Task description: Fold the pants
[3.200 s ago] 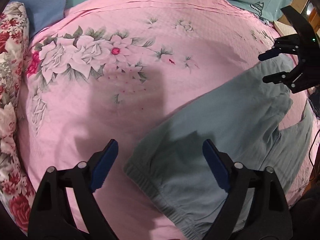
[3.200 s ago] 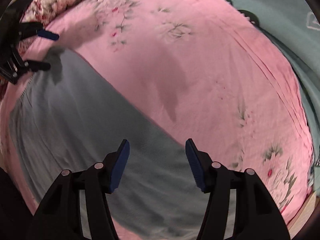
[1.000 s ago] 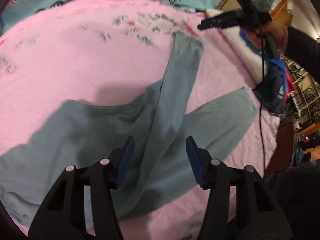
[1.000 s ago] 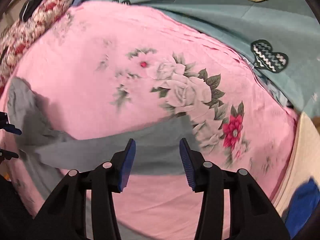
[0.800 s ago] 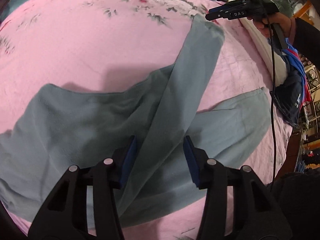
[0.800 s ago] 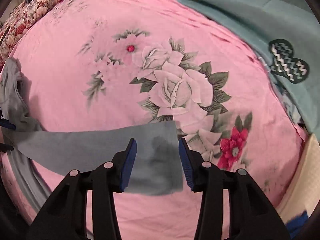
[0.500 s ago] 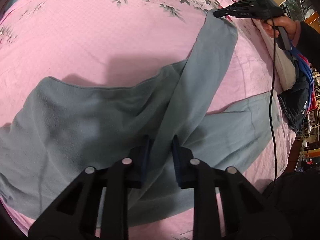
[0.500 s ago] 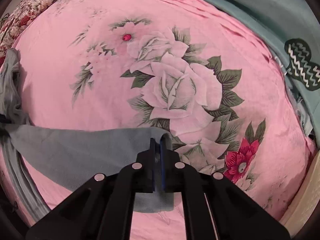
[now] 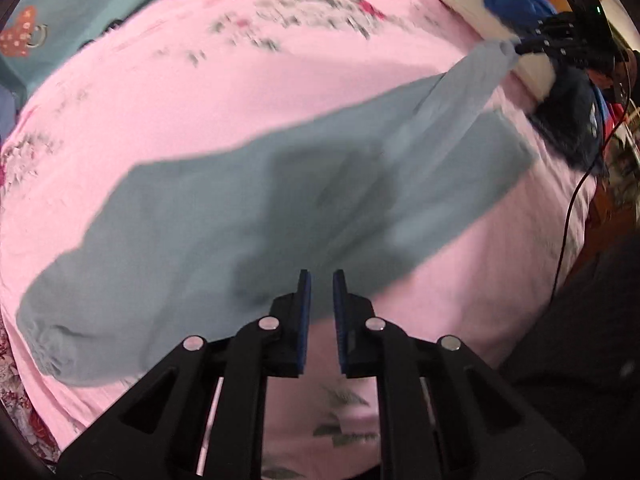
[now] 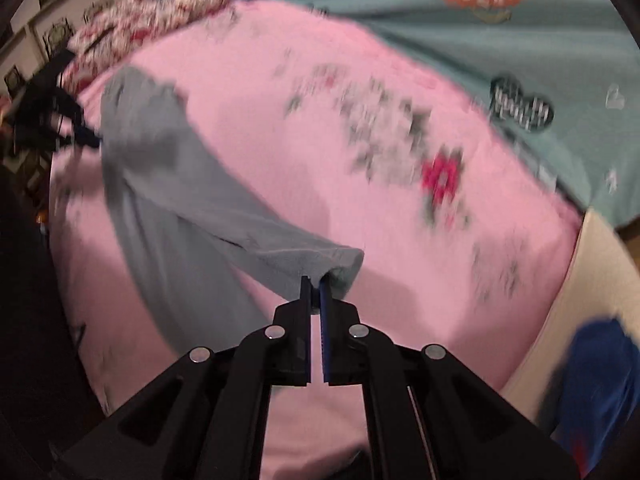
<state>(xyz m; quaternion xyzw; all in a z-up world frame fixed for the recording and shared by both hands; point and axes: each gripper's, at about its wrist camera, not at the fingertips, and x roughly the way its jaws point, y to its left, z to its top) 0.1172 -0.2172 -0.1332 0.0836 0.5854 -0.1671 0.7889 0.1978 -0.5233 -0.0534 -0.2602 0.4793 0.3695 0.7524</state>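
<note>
- Both grippers are clamped on the grey-green pants (image 9: 280, 200), which sprawl across the pink floral bedsheet (image 9: 200, 92): the left gripper (image 9: 318, 280) pinches the crotch edge, the right gripper (image 10: 315, 286) a leg cuff (image 10: 336, 264).
- Thin cuff fabric could slip free if pulled hard, dropping the lifted leg crooked.

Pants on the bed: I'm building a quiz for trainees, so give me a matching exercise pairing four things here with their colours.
Things:
1. pants
2. bedsheet
3. gripper pads
4. pillow

Colours:
A. pink with flowers
B. blue
C. grey-green
D. red and white floral

Pairs: 1-C, 2-A, 3-B, 4-D
</note>
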